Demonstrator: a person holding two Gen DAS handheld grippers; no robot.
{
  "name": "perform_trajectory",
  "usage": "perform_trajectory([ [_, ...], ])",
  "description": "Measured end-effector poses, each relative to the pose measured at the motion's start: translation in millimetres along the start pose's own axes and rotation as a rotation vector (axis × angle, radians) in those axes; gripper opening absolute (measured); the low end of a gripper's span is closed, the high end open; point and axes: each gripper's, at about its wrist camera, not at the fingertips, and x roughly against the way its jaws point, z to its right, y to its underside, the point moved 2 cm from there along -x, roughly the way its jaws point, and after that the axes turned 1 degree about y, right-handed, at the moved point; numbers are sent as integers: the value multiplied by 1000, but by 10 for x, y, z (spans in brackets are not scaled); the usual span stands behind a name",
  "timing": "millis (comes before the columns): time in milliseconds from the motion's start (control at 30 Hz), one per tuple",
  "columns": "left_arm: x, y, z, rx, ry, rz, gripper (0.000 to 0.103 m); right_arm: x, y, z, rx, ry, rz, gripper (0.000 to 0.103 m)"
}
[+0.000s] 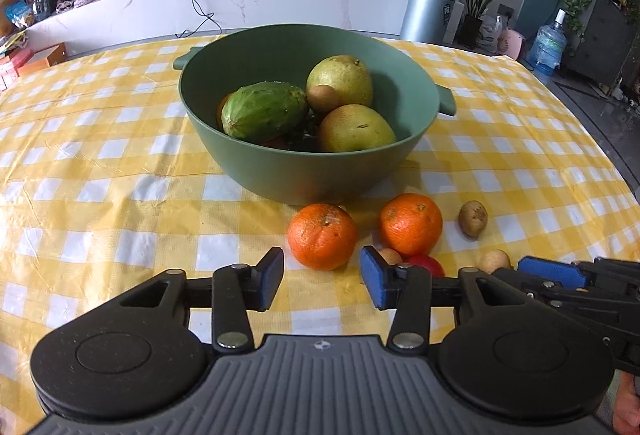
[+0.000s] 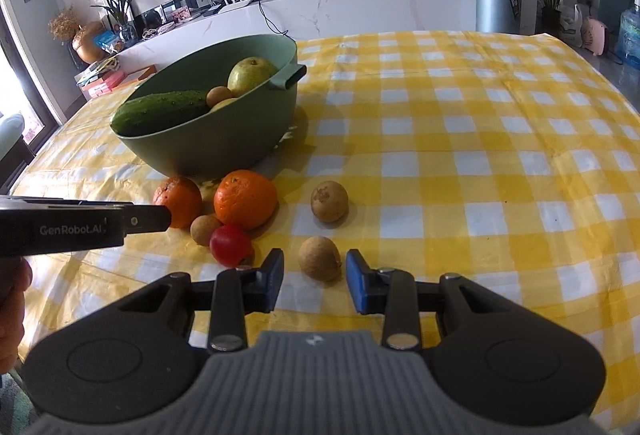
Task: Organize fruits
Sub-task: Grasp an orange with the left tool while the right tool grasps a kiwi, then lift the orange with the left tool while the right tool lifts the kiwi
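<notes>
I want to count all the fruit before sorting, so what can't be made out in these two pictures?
- Bowl bottom, left wrist view: the cucumber and pears cover whatever lies under them.
- Red fruit, left wrist view: half hidden behind the left claw finger.
- Left-hand orange, right wrist view: partly covered by the other claw's arm.
- Right claw: touching the small brown fruit or not, unclear.

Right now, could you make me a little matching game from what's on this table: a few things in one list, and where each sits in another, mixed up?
Things:
1. Cucumber
2. Tomato
3. Left gripper
4. Right gripper

Places:
A. open before an orange
B. inside the green bowl
C. open around a small brown fruit
D. on the cloth, beside the oranges

Pairs: 1-B, 2-D, 3-A, 4-C
</notes>
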Motion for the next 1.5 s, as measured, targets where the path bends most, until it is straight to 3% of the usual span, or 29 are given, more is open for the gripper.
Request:
perform_trajectory([
  [733, -270, -87, -67, 33, 28, -33, 60, -175, -17, 57, -56, -31, -53, 25],
  [867, -270, -87, -72, 43, 49, -34, 50, -177, -17, 58, -54, -29, -53, 24],
  [967, -260, -91, -51, 39, 38, -37, 49, -179, -18, 52, -48, -27, -53, 24],
  [1500, 265, -113, 18, 34, 24, -10, 48, -64, -14, 10, -21, -35, -8, 23],
])
